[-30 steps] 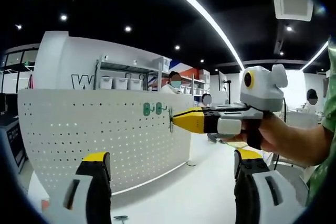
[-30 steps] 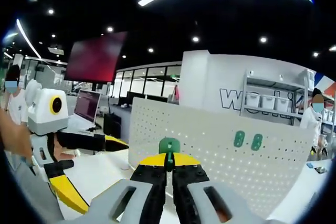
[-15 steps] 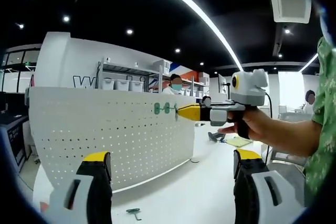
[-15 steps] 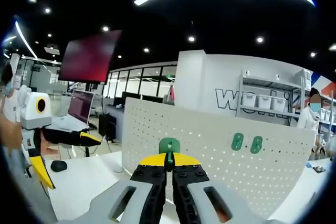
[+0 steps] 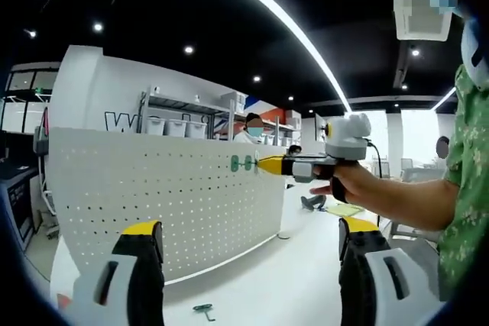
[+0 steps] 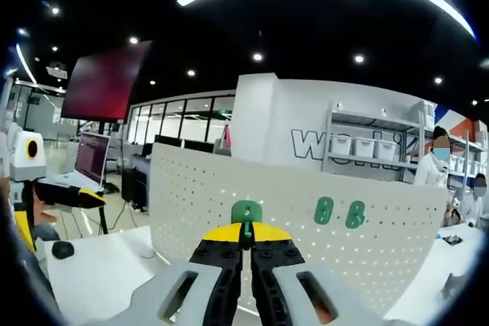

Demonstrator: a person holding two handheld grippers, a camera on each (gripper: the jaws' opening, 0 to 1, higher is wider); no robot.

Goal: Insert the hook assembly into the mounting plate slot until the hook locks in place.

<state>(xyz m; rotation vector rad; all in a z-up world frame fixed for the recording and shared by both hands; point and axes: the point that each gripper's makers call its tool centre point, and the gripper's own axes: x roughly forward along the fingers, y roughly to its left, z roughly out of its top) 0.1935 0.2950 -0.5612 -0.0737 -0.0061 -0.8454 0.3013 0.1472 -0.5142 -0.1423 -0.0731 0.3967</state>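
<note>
In the right gripper view my right gripper (image 6: 246, 234) is shut on a small green hook (image 6: 246, 211), whose rounded top sticks up between the yellow tips. Behind it stands the white perforated mounting plate (image 6: 229, 196), with two green hooks (image 6: 339, 213) mounted near its upper right. In the left gripper view my left gripper (image 5: 249, 227) is open with nothing between its fingers. There the right gripper (image 5: 265, 165) comes in from the right in a person's hand (image 5: 348, 185). Its tip is at the plate (image 5: 153, 196) beside the two mounted hooks (image 5: 241, 163).
A loose green hook (image 5: 203, 310) lies on the white table (image 5: 252, 288) in front of the plate. In the right gripper view the left gripper (image 6: 59, 215) is at the far left, above a black mouse (image 6: 63, 249). Shelves and people are in the background.
The left gripper has drawn back from the plate, so the right gripper looks smaller and farther off. The right gripper view has shifted along the plate. The hook stays gripped.
</note>
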